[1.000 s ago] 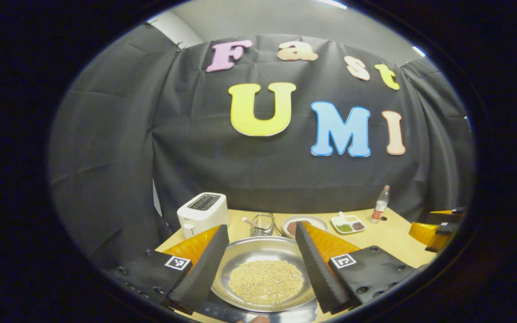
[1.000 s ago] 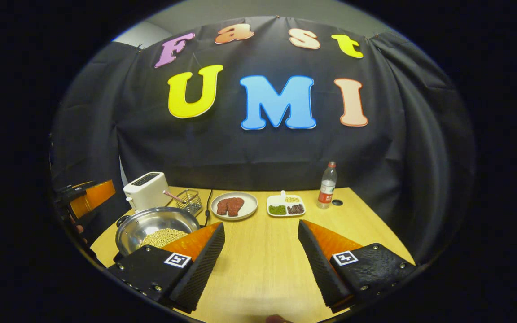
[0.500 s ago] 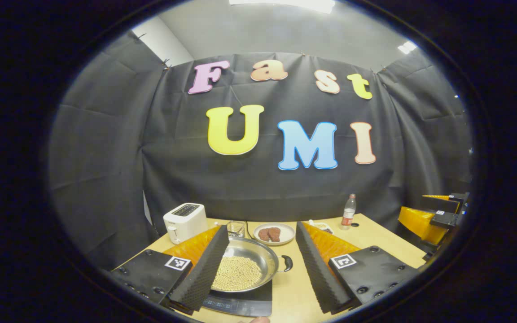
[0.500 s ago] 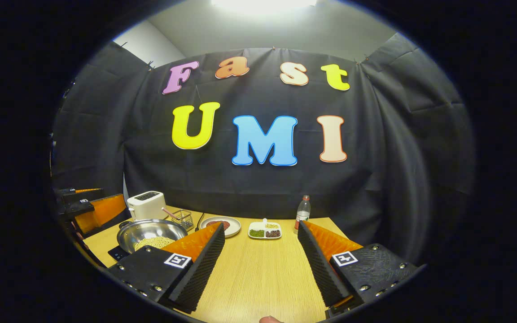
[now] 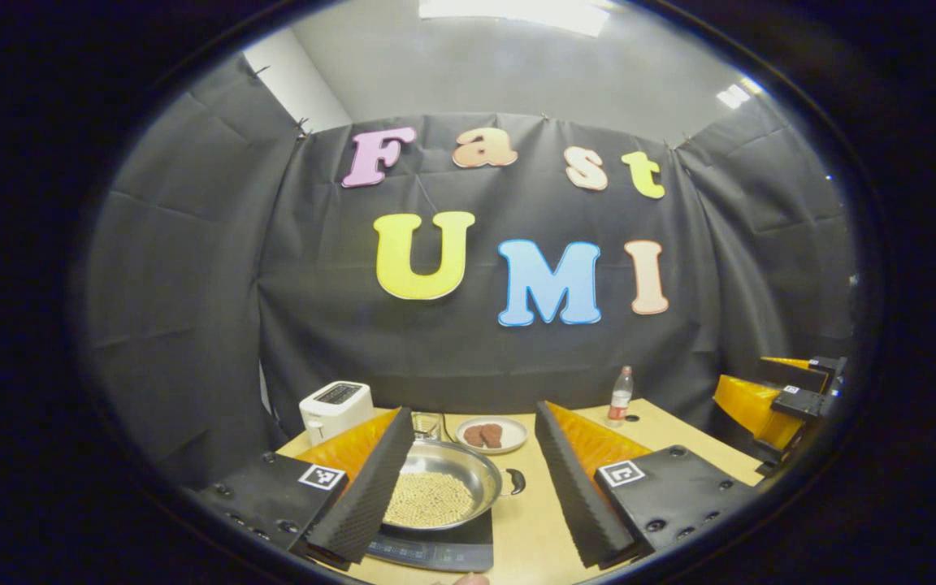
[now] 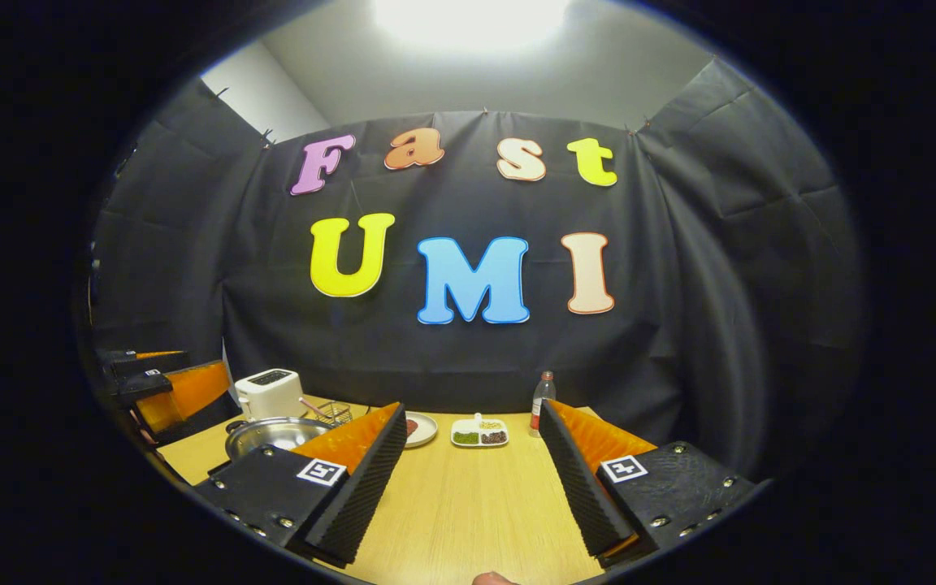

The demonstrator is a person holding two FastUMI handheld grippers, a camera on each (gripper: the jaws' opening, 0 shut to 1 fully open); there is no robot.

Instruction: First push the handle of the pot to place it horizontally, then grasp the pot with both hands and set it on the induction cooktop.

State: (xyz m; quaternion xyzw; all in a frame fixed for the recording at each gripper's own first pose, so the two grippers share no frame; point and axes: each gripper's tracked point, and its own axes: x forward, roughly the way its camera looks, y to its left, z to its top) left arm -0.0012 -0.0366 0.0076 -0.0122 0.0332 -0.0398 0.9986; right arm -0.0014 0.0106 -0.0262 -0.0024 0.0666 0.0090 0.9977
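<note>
Both grippers, my left gripper (image 5: 474, 479) and right gripper (image 6: 472, 479), have fingers spread wide, holding nothing. I see the pot (image 5: 444, 487) of pale beans sitting on the induction cooktop (image 5: 452, 551). Behind it stand a toaster (image 5: 336, 408), plate of meat (image 5: 491, 435) and bottle (image 5: 620, 396) on the wooden table (image 6: 468, 512).

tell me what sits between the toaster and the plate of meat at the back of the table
In the left gripper view, a small wire basket stands between the toaster and the plate of meat, just behind the pot on the induction cooktop.
</note>
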